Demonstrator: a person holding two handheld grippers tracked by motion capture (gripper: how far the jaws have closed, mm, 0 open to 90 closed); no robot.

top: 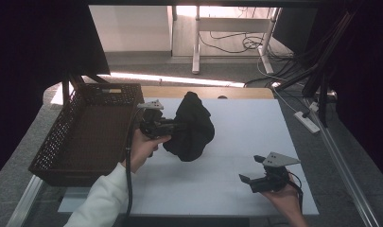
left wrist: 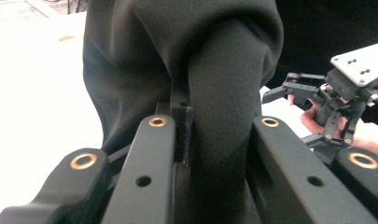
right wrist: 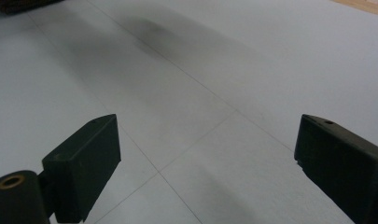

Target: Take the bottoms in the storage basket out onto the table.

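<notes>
A black garment (top: 193, 127) hangs bunched above the middle of the white table (top: 246, 127), its lower end near the surface. My left gripper (top: 177, 126) is shut on a fold of this black cloth (left wrist: 219, 93), which fills the space between its jaws in the left gripper view. My right gripper (top: 253, 169) rests low at the front right of the table, open, with nothing between its jaws. In the right gripper view its gripper (right wrist: 205, 154) stands wide apart over bare table (right wrist: 186, 70). The right gripper (left wrist: 289, 100) appears beyond the cloth in the left gripper view.
A dark woven basket (top: 61, 146) stands at the table's left edge, close to my left hand. Black poles and cables (top: 317, 71) rise at the back right, with a white power strip (top: 308, 121) beside the table.
</notes>
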